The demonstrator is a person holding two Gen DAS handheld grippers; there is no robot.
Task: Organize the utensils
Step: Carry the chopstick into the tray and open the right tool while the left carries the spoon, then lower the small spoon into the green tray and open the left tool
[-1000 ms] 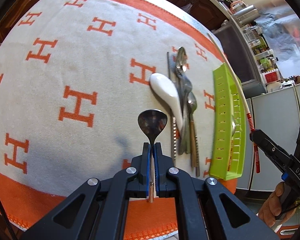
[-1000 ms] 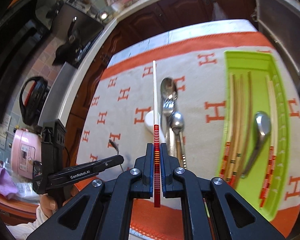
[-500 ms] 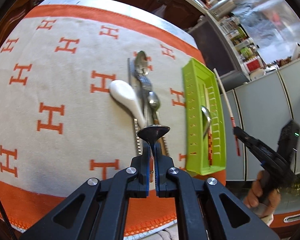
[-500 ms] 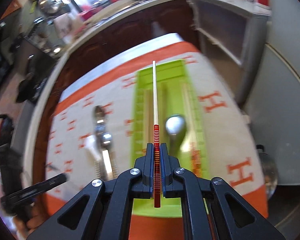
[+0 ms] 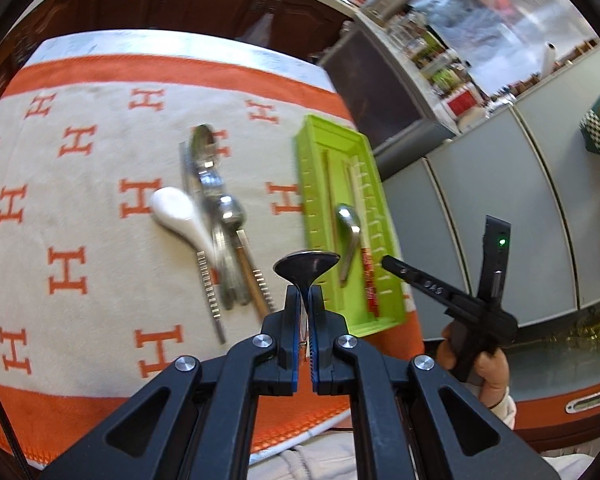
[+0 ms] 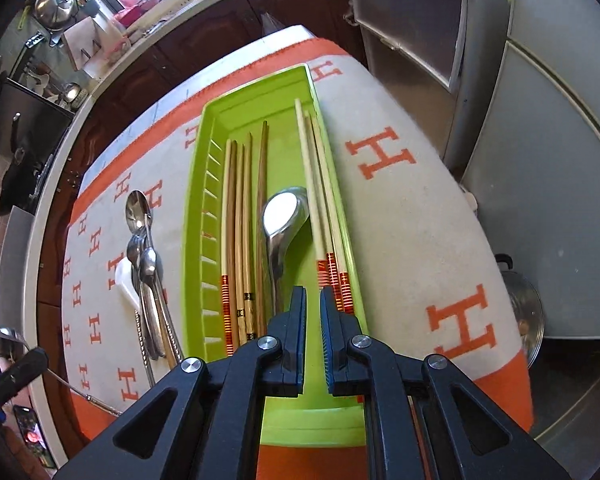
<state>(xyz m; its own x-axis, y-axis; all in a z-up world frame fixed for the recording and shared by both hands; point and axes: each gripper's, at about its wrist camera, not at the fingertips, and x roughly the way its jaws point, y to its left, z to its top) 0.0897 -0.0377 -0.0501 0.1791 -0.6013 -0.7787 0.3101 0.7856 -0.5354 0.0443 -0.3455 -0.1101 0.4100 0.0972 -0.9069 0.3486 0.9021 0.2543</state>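
Note:
My left gripper (image 5: 305, 295) is shut on the handle of a metal spoon (image 5: 306, 266), held above the cloth just left of the green tray (image 5: 312, 184). On the cloth lie a pile of metal utensils (image 5: 220, 220) and a white ceramic spoon (image 5: 176, 212). My right gripper (image 6: 313, 300) hovers over the tray's (image 6: 194, 208) near end; its jaws are opening, with nothing between them. Inside the tray lie wooden chopsticks (image 6: 236, 220), a metal spoon (image 6: 280, 216) and pale red-banded chopsticks (image 6: 320, 200) along the right wall.
An orange and white H-patterned cloth (image 5: 80, 240) covers the table. Grey cabinet doors (image 6: 540, 160) stand close beyond the table's right edge, with a metal pot (image 6: 524, 308) below. Dark wooden cabinets run along the far side. A person's hand (image 5: 480, 364) holds the right gripper.
The right gripper swung from the cloth to over the tray and released the red-banded chopstick, which now lies in the tray. The left gripper rose and moved right with its spoon.

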